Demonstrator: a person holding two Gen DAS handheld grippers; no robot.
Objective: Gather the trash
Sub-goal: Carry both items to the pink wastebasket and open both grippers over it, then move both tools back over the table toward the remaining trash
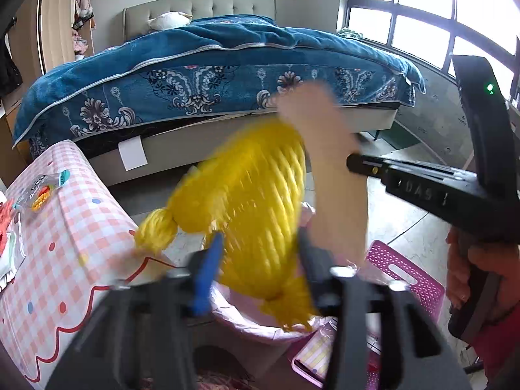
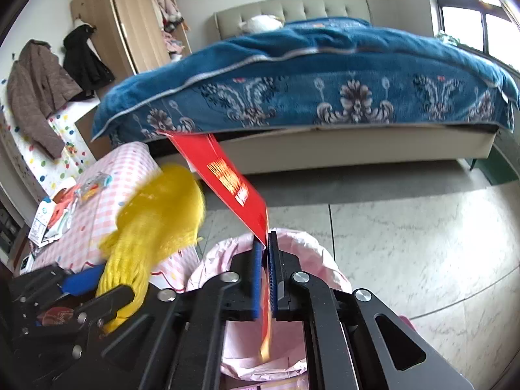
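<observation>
Yellow foam net point(image 1: 256, 201): soft, ribbed mesh. Red packet point(image 2: 227, 178): smooth glossy paper. Bin liner point(image 2: 302, 243): thin pink crinkled plastic film. Blanket point(image 1: 211, 61): matt plush cloth. Floor point(image 2: 406, 243): polished marble-look tile.

Bright daylight pours in through the window point(image 1: 419, 16) at the right, its panes blown out white. The yellow net point(image 1: 253, 208) is smeared by motion blur. Fisheye bending curves the bed point(image 2: 325, 74), and both views darken at the corners.
</observation>
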